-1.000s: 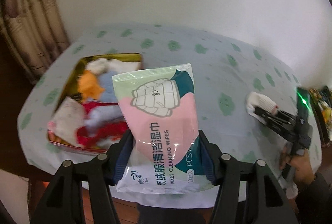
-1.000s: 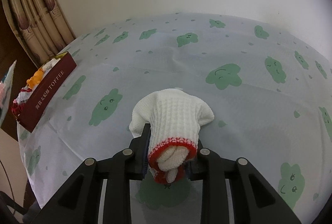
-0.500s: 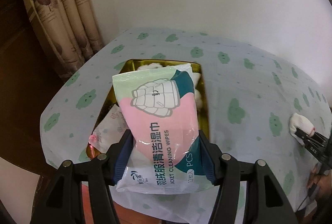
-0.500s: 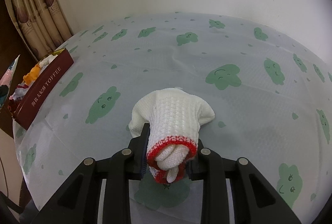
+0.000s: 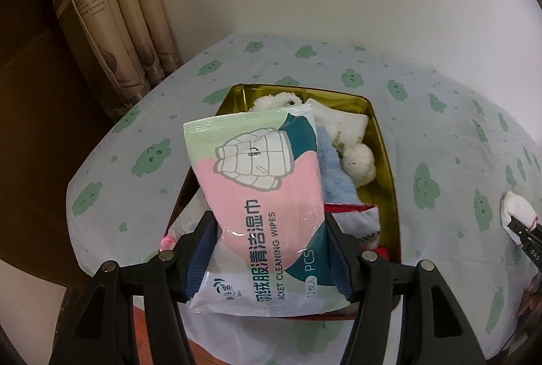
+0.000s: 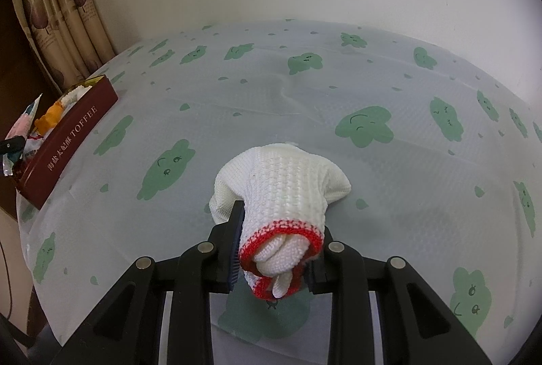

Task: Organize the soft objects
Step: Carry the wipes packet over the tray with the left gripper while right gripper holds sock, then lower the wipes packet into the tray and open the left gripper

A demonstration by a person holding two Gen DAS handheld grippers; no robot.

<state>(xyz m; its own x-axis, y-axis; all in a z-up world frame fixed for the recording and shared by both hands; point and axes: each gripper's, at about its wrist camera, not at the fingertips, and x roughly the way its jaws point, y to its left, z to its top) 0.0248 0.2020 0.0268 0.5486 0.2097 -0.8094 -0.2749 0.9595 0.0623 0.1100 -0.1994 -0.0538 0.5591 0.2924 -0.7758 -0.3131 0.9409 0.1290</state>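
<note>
Over the open tin (image 5: 384,141), your left tongs (image 5: 269,246) clamp a pack of jacket cleaning wipes (image 5: 261,182) by its two long edges, blue pads (image 5: 200,250) pressing the wrapper on either side. You hold the pack tilted, its far end raised above the tin's contents. Under and beside it, inside the gold-lined tin, lie a white plush toy (image 5: 359,162) at the far right, a pale blue cloth (image 5: 333,175) next to it, and red-and-white fabric (image 5: 369,222) toward the near end. From the right wrist view the same tin (image 6: 67,141) shows a dark red outer wall lettered TOFFEE, with an orange soft item (image 6: 50,117) visible above its rim.

Well to the right of the tin, your right tongs (image 6: 276,243) are clenched on a white knitted glove (image 6: 284,189) with a red cuff. The cuff end is bunched between the pads; the finger end rests on the desk (image 6: 372,87). In the left wrist view that glove (image 5: 516,211) appears at the right edge, held by the black tips.

A pale cloth printed with green cloud faces covers the desk. Beige curtains (image 5: 111,9) hang at the far left, against a plain wall.
</note>
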